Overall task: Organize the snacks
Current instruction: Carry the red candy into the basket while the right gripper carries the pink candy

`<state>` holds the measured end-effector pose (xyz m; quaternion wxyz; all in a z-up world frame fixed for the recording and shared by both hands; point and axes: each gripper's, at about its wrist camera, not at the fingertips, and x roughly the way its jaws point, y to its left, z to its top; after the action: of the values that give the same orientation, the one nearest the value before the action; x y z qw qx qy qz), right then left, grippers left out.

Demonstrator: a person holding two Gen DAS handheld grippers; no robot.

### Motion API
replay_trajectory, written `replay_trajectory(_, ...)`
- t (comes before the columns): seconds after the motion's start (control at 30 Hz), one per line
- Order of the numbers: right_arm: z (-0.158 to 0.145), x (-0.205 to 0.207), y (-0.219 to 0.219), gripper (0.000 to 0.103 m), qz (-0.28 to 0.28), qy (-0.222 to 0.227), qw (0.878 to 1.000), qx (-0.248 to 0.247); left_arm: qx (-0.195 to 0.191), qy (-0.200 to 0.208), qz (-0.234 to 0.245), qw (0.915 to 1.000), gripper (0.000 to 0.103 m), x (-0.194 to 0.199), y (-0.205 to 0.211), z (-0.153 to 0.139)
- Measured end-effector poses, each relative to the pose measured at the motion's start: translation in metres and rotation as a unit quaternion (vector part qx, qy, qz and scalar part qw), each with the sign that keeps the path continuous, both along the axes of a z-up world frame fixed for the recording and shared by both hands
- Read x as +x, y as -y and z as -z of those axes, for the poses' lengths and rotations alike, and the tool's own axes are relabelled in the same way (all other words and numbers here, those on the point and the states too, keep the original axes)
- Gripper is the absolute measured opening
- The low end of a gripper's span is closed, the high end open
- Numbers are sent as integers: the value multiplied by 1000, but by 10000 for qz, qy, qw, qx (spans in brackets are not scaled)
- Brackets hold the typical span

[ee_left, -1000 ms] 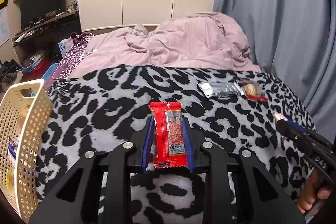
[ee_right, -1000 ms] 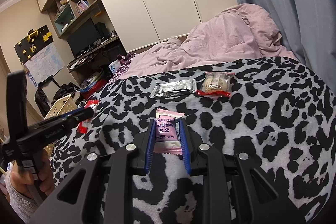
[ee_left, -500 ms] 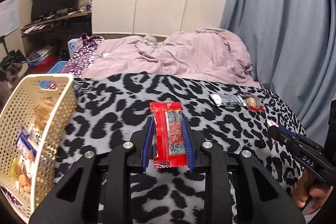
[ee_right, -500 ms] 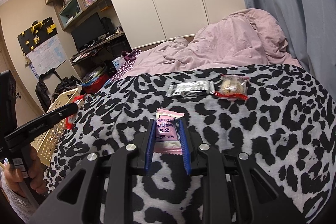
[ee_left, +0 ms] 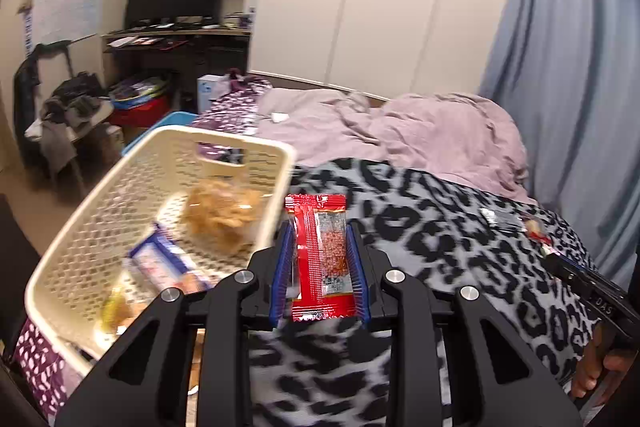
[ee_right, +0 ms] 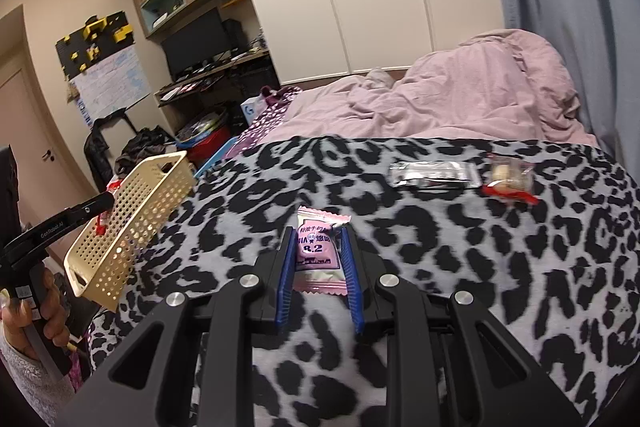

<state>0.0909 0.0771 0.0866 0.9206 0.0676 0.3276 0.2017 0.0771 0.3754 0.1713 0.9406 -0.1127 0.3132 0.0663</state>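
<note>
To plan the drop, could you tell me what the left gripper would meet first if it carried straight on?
Probably the basket: its near right corner sits just ahead of the left gripper and its red packet. Depth is unclear; it might graze past onto the leopard blanket.

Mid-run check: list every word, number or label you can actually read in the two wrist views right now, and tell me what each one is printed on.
"8.2": pink snack packet held in the right gripper; the characters above it are too small to read.
"GenRobot.AI": side of the left gripper, seen from the right wrist view.
"DAS": right gripper body, upside down in the left wrist view.
"G": white box by the desk.
Red snack packet: print blurred.
Wall poster: unreadable.
</note>
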Motion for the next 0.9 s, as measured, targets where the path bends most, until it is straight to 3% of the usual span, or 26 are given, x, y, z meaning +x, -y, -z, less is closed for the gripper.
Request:
replay_trajectory(0.47, -2, -6, -45, 23, -432, 3, 9990, -151, -64, -133, -728, 9972, 28, -36, -66, 16)
replay_trajectory(0.6, -3, -8, -59, 23, -565, -3, 9982, -202, -156, -170, -881, 9958, 32, -41, -79, 20)
replay_trajectory(0.7, -4, -10, -73, 23, -699, 14, 9973, -246, -93, -146, -963, 9952, 44, -46, -84, 22)
replay_trajectory(0.9, -9, -13, -102, 23, -1030, 64, 9943, -275, -54, -55, -1078, 9941, 45, -58, -92, 21)
